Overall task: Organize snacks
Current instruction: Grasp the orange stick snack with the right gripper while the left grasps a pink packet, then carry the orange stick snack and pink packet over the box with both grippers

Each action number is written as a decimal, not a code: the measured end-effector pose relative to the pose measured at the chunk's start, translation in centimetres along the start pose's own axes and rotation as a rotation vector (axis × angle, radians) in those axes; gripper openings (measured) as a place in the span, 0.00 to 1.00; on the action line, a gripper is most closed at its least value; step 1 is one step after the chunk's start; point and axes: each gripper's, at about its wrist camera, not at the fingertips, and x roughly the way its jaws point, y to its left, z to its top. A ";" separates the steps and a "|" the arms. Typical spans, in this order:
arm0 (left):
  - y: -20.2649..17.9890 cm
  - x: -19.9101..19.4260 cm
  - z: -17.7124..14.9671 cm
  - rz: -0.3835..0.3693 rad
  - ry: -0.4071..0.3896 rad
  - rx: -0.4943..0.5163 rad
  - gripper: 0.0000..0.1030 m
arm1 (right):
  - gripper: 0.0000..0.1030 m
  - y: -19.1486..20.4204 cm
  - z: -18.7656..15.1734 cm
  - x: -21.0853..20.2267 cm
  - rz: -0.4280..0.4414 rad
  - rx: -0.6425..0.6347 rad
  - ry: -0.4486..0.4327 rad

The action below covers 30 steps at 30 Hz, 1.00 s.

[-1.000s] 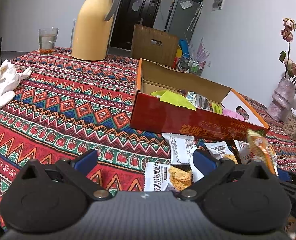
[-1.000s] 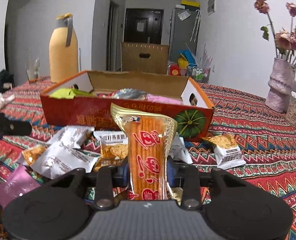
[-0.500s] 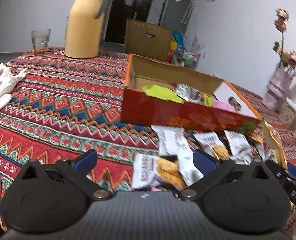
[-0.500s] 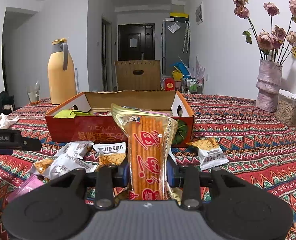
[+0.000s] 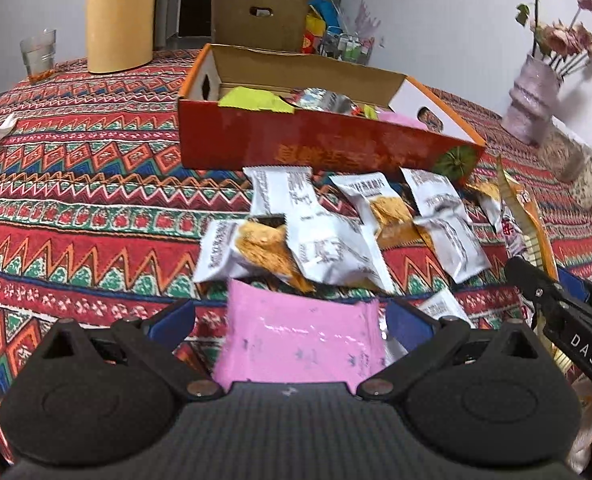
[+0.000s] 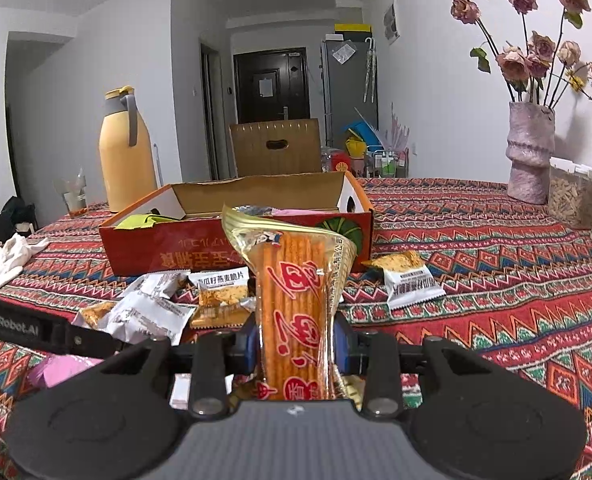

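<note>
Snack packets, white foil ones with orange crisp pictures point(image 5: 316, 236), lay scattered on the patterned red cloth of the bench point(image 5: 75, 168) in the middle of the left wrist frame, just in front of the open red cardboard box point(image 5: 320, 144). The box held a lime-green packet point(image 5: 255, 100), a silver one and a pink one. The left tool point(image 5: 291, 322) sat at the bottom centre with its blue pads spread wide on either side of a flat pink packet point(image 5: 300, 348), not closed on it. In the right wrist frame, the right tool point(image 6: 298, 346) was clamped on a tall orange biscuit-stick packet point(image 6: 296, 300), held upright at centre. A yellow thermos jug point(image 6: 125, 152) stood at the left behind the box, and a pinkish vase of dried roses point(image 6: 530, 152) at the right.
</note>
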 end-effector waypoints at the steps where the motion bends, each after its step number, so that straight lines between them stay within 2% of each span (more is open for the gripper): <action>1: -0.2 0.0 -0.2 0.002 0.002 0.007 1.00 | 0.34 -0.1 -0.1 -0.1 0.001 0.004 0.001; 10: -1.6 0.8 -1.6 0.043 0.064 0.076 1.00 | 0.34 -0.7 -0.9 -0.7 0.016 0.021 0.007; 19: -1.4 0.7 -1.9 0.048 0.030 0.055 1.00 | 0.35 -0.7 -1.3 -1.1 0.028 0.018 0.011; 25: -1.2 0.1 -2.3 0.038 0.005 0.048 0.89 | 0.35 -0.5 -1.6 -1.4 0.032 0.013 0.018; 27: -1.3 -0.2 -2.4 0.037 -0.005 0.055 0.80 | 0.35 -0.2 -1.7 -1.4 0.036 0.009 0.023; 30: -1.2 -0.6 -2.6 0.031 -0.016 0.047 0.73 | 0.35 0.1 -2.0 -1.5 0.040 0.003 0.028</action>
